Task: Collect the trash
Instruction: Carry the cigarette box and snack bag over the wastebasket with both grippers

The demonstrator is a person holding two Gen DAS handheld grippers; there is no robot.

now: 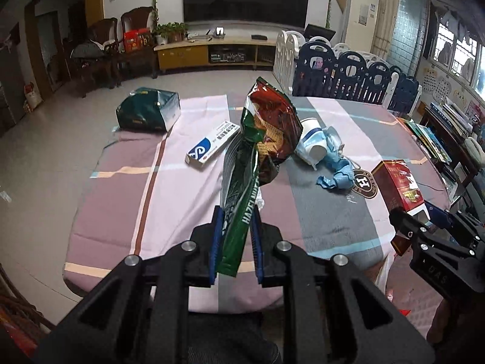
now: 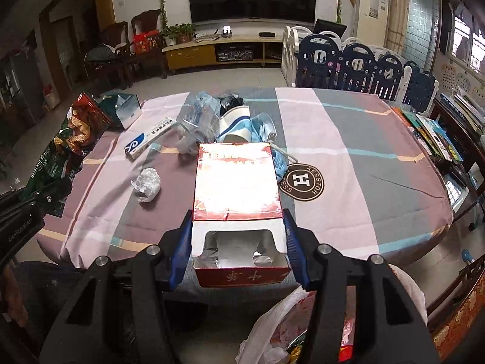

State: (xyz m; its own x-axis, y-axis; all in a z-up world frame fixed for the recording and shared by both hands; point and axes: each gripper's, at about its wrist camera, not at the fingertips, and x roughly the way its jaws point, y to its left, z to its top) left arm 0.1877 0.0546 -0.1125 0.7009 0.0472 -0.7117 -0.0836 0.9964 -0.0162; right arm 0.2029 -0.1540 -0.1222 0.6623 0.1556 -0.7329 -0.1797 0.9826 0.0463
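My left gripper [image 1: 236, 227] is shut on a green and red hazelnut wafer wrapper [image 1: 260, 139] and holds it upright above the table's near edge; the wrapper also shows at the left of the right wrist view [image 2: 69, 142]. My right gripper [image 2: 238, 233] is shut on an open red carton [image 2: 236, 179], held above the table's near edge; the carton shows at the right in the left wrist view [image 1: 397, 182]. On the striped tablecloth [image 2: 363, 151] lie a white and blue medicine box [image 1: 212, 145], a dark green box [image 1: 148, 110], a paper cup [image 1: 313, 139], blue crumpled material [image 1: 339, 173] and a crumpled white tissue [image 2: 147, 183].
A white plastic bag [image 2: 288, 327] with red contents hangs open below the table's near edge, under my right gripper. Books [image 2: 433, 133] are stacked at the table's right. Blue and white playpen fencing [image 2: 357, 66] stands behind the table. A clear plastic bag [image 2: 200, 115] lies by the cup.
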